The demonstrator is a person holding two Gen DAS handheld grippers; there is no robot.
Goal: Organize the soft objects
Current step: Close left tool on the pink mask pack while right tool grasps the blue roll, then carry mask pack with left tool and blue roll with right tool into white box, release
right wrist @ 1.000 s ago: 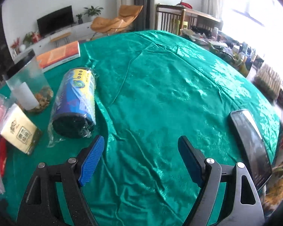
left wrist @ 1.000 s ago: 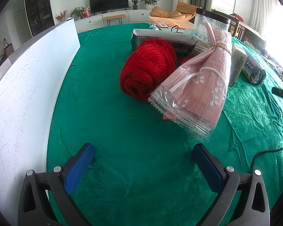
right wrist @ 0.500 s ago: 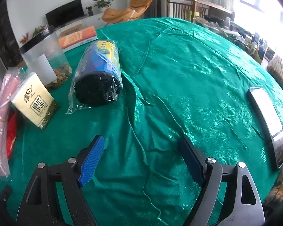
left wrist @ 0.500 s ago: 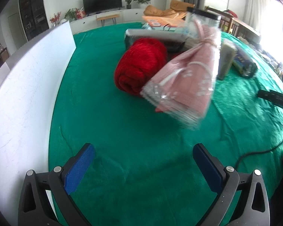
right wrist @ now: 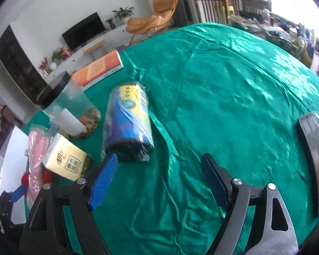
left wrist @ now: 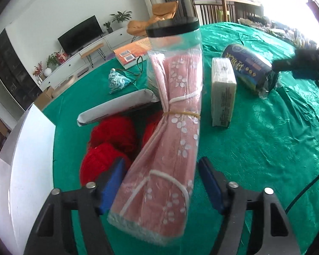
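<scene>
Since a second ago the left gripper (left wrist: 161, 182) has swung in over the table and its jaws have just been closing, so that the pink floral face-mask bundle in clear plastic, bound by a rubber band (left wrist: 172, 148), now stands between the blue pads instead of well ahead of them. Its left pad seems to touch the plastic; the right pad shows a gap, so I judge the grip not yet made. The bundle's long axis runs straight away from this gripper, near end between the jaws, far end toward the clear jar with the black lid (left wrist: 174, 34), leaning over the red yarn ball (left wrist: 108, 148). The right gripper (right wrist: 159, 178) hangs wide and empty over the green tablecloth (right wrist: 234, 89), just short of the blue plastic-wrapped roll (right wrist: 127, 125), so the left hand is plainly nearer the masks.
</scene>
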